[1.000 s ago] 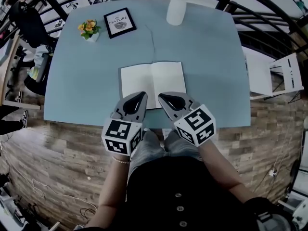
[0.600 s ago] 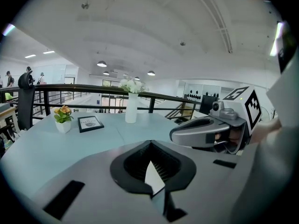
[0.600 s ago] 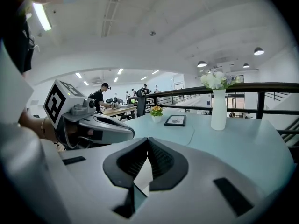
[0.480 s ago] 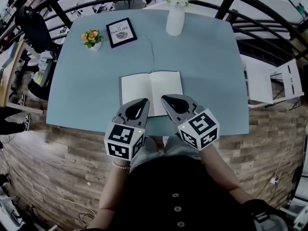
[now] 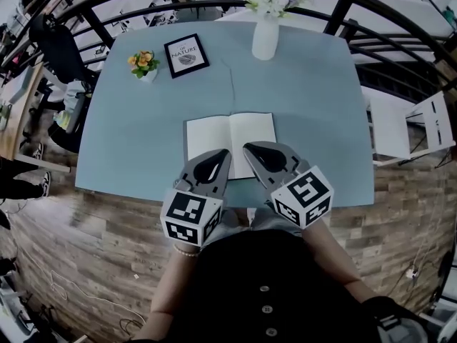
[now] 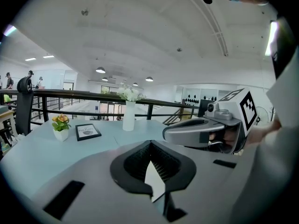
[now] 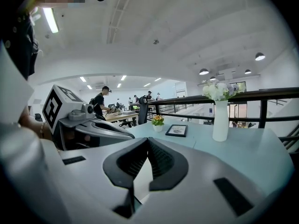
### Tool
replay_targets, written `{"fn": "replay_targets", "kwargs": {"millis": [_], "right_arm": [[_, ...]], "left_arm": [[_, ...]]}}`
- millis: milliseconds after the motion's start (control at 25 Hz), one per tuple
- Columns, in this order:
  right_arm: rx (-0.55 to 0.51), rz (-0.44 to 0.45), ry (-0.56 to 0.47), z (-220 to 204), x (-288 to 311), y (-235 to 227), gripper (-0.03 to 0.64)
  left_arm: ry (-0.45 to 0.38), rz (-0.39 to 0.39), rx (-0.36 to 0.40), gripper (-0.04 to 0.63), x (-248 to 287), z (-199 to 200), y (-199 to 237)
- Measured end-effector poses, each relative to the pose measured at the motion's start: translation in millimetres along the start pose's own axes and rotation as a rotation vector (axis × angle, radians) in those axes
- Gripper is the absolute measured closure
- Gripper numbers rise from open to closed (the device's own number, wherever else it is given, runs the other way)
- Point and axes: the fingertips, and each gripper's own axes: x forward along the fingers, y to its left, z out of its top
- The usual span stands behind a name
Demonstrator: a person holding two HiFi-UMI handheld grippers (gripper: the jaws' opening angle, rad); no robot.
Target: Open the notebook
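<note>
we are holding the left gripper [image 5: 223, 153] and right gripper [image 5: 248, 148] pressed together, empty, near the thin white-paged notebook [image 5: 230, 131] lying open on the pale blue table [image 5: 136, 141]. pages: likely light, floppy; pinch an outer edge.

Notebook [image 5: 230, 136] lay on table [image 5: 314, 98], centred, near the front edge. Far edge, middle: vase [image 5: 265, 40]. Left of the vase: framed picture [image 5: 186, 55]; small flower pot [image 5: 145, 66] just beside it, further left. Left gripper [image 5: 223, 153] and right gripper [image 5: 248, 148] sat side by side over the notebook's near edge. Railing [image 5: 343, 6] ran behind the table. Chair [image 5: 425, 123] stood to the right, apart from the table.
</note>
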Motion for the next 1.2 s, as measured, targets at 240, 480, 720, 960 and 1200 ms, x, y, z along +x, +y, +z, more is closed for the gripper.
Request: {"fn": "replay_targets", "kwargs": {"millis": [240, 480, 720, 960, 1200], "right_arm": [[-0.013, 0.015, 0.006, -3.1, -4.4, 7.6, 0.611], [0.002, 0.028, 0.029, -11.1, -5.5, 9.4, 0.611], [0.006, 0.037, 0.047, -17.3, -7.1, 13.9, 0.611], [0.007, 0.031, 0.062, -21.0, -6.7, 9.6, 0.611], [0.007, 0.035, 0.091, -33.0, -7.4, 6.4, 0.611]], "left_arm": [[-0.001, 0.003, 0.021, 0.578, 2.0, -7.8, 1.4], [0.026, 0.0, 0.006, 0.578, 6.3, -16.4, -1.7], [0.056, -0.015, 0.006, 0.578, 8.9, -23.1, -6.5], [0.087, -0.038, -0.011, 0.578, 9.9, -24.3, -12.3], [0.094, -0.066, -0.019, 0.578, 12.7, -28.6, -16.0]]}}
